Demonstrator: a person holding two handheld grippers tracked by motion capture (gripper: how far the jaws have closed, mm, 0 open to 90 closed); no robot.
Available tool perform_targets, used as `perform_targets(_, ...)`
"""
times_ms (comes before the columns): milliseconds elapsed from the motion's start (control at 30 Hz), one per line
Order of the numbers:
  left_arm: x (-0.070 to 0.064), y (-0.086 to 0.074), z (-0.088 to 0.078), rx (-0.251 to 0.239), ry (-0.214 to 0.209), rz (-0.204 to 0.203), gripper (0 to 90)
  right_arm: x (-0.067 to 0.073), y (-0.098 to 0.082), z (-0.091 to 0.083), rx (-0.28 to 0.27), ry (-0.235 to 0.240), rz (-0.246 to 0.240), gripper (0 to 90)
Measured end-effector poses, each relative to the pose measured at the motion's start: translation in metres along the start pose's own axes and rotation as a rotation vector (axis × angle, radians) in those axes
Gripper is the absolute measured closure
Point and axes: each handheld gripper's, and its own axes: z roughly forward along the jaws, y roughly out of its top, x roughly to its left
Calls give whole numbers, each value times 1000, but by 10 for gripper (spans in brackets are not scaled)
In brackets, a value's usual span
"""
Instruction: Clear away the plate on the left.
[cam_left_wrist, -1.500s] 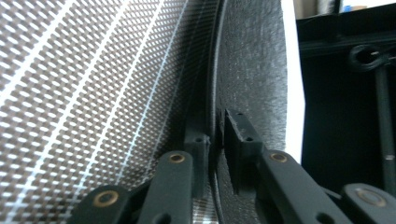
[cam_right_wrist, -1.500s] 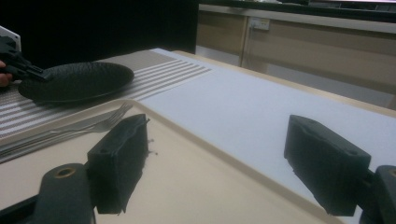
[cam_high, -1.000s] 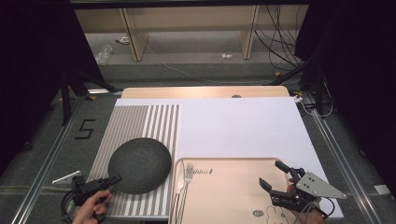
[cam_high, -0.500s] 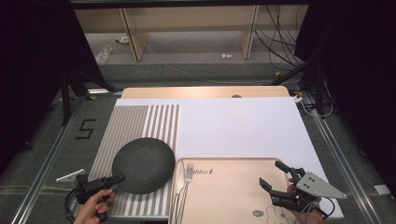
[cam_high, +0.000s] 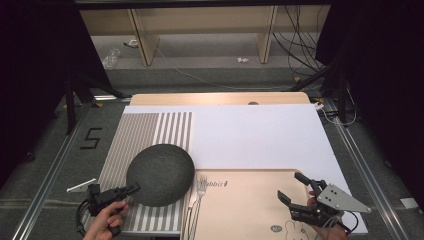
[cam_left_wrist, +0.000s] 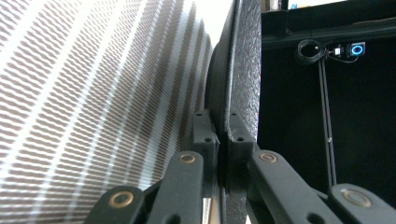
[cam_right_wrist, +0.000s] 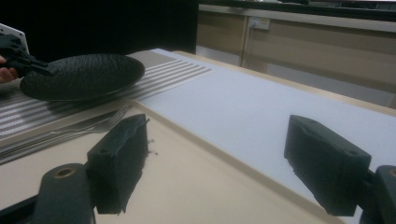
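Black plate (cam_high: 161, 174): dark, rough-textured, round; it sits over the striped placemat (cam_high: 145, 137) near the surface's front-left corner. In the right gripper view (cam_right_wrist: 84, 74) its far side looks raised off the mat, so it seems tilted and partly carried.
Left claw (cam_high: 134, 189): clamped on the plate's near-left rim. The left gripper view shows the two pads (cam_left_wrist: 205, 133) pinching the thin edge (cam_left_wrist: 223, 116) between them, with no gap.
What changed: over the last second the plate has slid a little toward the front-left corner, and the hand (cam_high: 107, 219) with it. The grip itself looks the same throughout.
What that means: my guess is that the plate is being dragged or lifted off the mat by its rim. A one-point pinch on a wide plate may let it swing or slip.
Fork (cam_high: 197, 197): lies just right of the plate, along the left edge of the wooden tray (cam_high: 250, 200), untouched.
Right claw (cam_high: 295, 185): spread wide above the tray near the front-right corner, nothing between the pads (cam_right_wrist: 119, 163). It has not shifted.
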Motion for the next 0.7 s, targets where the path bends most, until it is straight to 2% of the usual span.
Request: perform_targets(700,-23,-23,30,103,-61,48,856,0,0,-1,-3,0,0,224)
